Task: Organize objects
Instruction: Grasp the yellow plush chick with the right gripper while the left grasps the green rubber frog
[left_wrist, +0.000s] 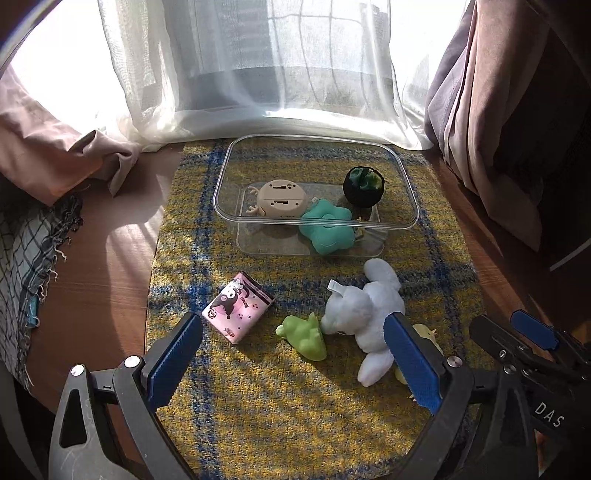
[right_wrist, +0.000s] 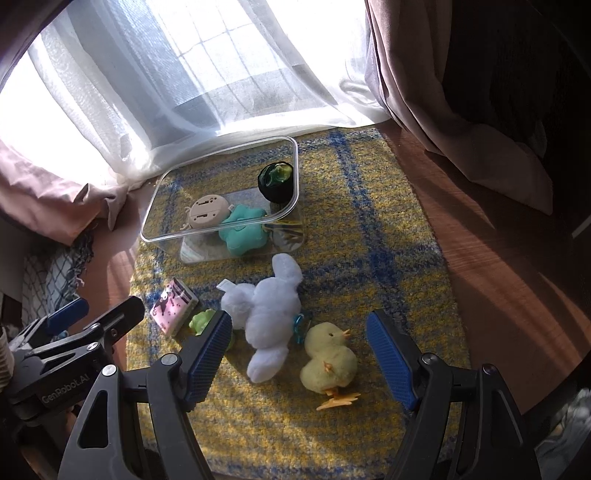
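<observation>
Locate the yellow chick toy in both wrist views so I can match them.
Left wrist: yellow chick toy at lower right, mostly hidden behind the left gripper's right-hand finger.
Right wrist: yellow chick toy lower centre, in full view on the rug.
Shared landmark: white plush lying just left of it.

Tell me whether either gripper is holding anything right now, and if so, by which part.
Nothing is held. The left gripper and the right gripper both stand open above the mat, with the white plush and yellow chick lying untouched.
</observation>
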